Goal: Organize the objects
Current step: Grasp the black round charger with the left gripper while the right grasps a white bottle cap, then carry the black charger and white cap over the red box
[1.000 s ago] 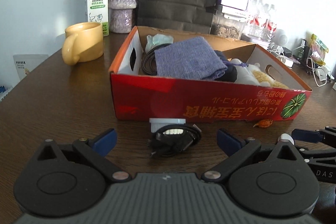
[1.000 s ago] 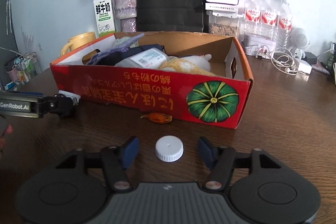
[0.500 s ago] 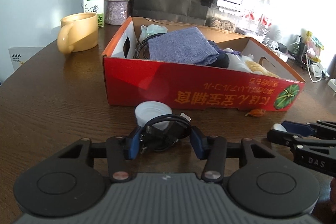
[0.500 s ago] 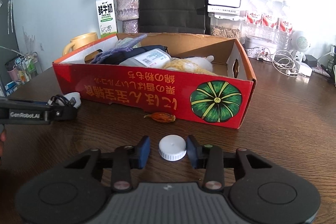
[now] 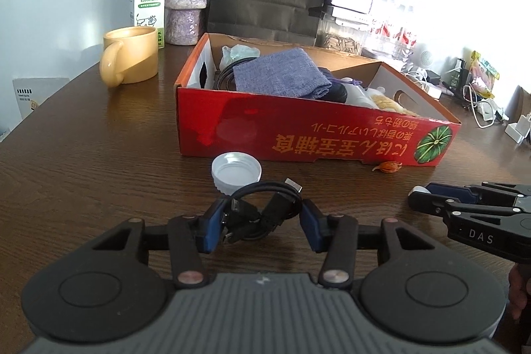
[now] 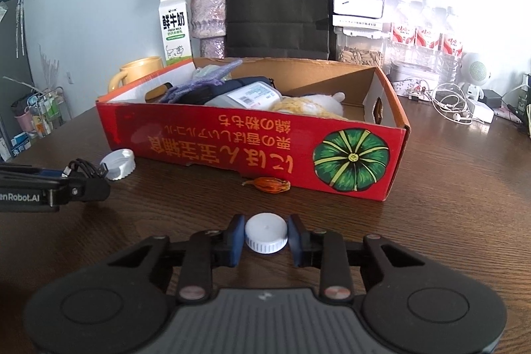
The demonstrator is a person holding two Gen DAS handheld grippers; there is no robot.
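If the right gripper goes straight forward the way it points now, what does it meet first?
The right gripper is closing around the small white cap, so that comes first. Beyond it, probably bare table, then the red box; depth is unclear.

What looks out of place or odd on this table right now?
A shrivelled orange dried flower lies loose on the dark wooden table against the red cardboard box, whose print is upside down. A white plastic cap lies open side up, no bottle beside it.
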